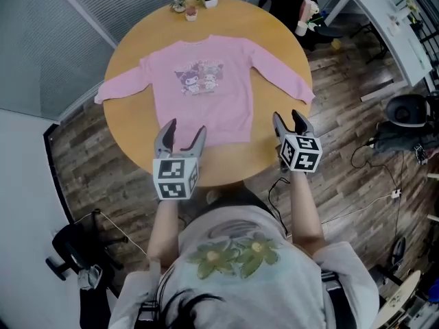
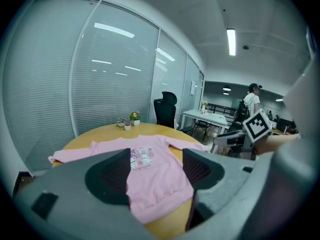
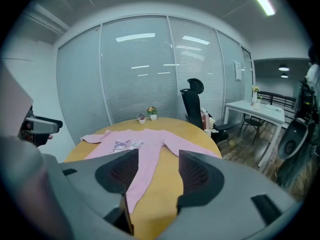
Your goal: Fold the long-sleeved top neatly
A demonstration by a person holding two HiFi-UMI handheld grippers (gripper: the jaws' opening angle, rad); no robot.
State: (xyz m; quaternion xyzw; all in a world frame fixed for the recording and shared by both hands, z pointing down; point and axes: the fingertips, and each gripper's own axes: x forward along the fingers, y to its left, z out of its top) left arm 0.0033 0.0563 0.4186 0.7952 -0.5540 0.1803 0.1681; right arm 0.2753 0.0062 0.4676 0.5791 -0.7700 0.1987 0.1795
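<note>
1. Looking down from the head view, you have one pink long-sleeved top (image 1: 202, 94) lying flat and print-side up on the round bench (image 1: 130, 139). Its two sleeves (image 1: 120, 86) are spread out to either side, and its hem is nearest you. Laid out like this, every edge is within reach for folding, and no fold appears to have been made.
2. In the same view you hold two claws at the near rim. The left claw (image 1: 185, 130) hovers over the hem with its jaws spread. The right claw (image 1: 288, 118) hangs just off the hem's corner, beside the end of the sleeve on your right. Neither touches the fabric. I take this as a ready stance, one claw to each side of the garment.
3. At the far edge stand what look like three small pots (image 1: 191, 5). They are well apart from the top, so they should not hinder folding.
4. Through the left gripper view, the jaws stand wide apart and hold nothing. The top's hem and body lie on the bench beyond the gap.
5. Through the right gripper view, the jaws are likewise parted and empty. The top's side edge shows past the gap, and bare bench lies alongside it. One office chair (image 3: 192, 101) stands behind the bench.
</note>
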